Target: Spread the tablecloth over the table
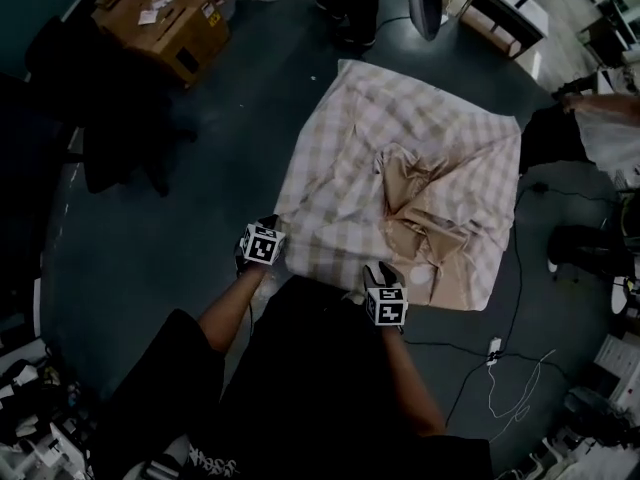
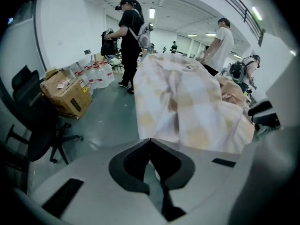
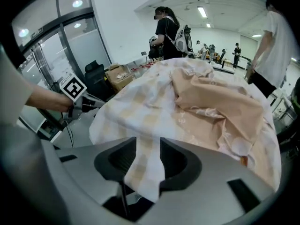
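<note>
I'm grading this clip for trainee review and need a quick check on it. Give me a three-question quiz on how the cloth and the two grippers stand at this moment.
1. True or false: the checked tablecloth lies smooth, with no other cloth in sight.
2. What runs between the right gripper's jaws? A) a strip of the checked tablecloth B) the beige cloth C) nothing
3. In the head view, which gripper is at the tablecloth's near left corner?
Key: 1 false, the beige cloth is bunched up on it. 2 A. 3 the left gripper.
</note>
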